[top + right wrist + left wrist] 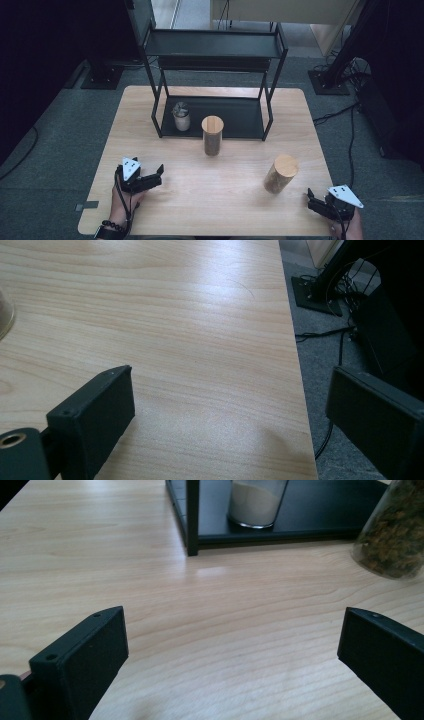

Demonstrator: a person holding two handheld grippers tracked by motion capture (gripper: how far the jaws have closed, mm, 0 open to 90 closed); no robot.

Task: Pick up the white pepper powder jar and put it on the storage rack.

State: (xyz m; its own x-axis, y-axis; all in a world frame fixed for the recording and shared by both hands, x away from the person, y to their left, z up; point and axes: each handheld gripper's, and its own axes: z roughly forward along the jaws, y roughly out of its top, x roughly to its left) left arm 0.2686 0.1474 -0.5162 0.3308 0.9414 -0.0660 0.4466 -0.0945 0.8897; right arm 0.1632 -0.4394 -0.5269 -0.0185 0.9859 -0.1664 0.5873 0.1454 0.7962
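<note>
My left gripper (159, 176) lies low over the front left of the wooden table (220, 200), held by a hand with a bead bracelet. Its jaws stand wide open (232, 630) over bare wood. It faces a glass jar of white powder (255, 502) on the black rack's bottom shelf, and a jar of dark dried bits (395, 530) stands at the right. My right gripper (311, 200) rests at the table's front right corner. It is open too (230, 385), with nothing between the jaws, and straddles the table's right edge.
A black two-tier rack (215, 47) stands at the back of the table, with the small white-filled jar (181, 117) on its bottom shelf. A wood-lidded jar (212, 135) stands just before the rack. Another wood-lidded jar (281, 173) stands near my right gripper. Cables lie on the floor at right.
</note>
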